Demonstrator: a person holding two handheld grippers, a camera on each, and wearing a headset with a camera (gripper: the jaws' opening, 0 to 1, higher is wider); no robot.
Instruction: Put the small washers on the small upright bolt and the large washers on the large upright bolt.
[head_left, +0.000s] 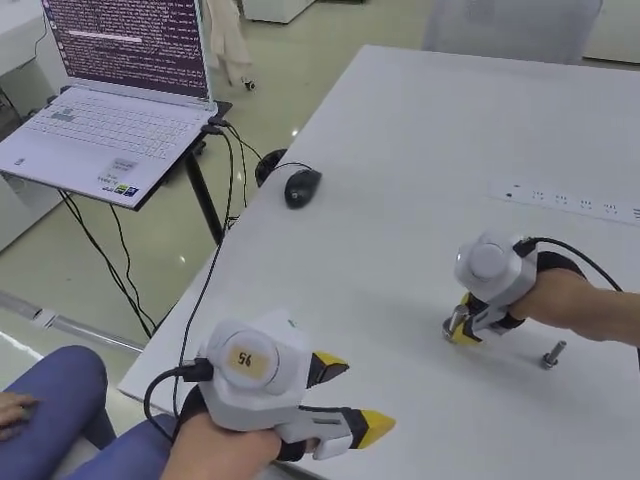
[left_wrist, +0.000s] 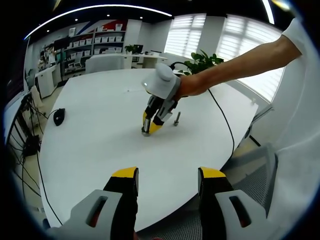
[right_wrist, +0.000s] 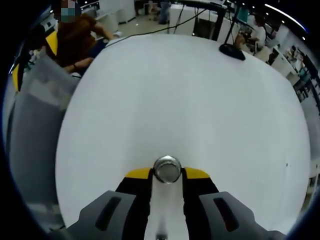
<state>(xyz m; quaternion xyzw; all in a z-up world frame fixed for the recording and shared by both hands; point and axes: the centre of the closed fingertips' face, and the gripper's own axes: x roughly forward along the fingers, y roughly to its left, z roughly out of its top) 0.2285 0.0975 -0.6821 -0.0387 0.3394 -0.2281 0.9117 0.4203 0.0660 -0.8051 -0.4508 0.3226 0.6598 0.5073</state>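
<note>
Clamps the right gripper on a large bolt, apparently end down on the white table, near the small bolt. Holds the left gripper agape, empty, by the table's near edge. Probably standing it upright; next needs a plumb, gentle release.
</note>
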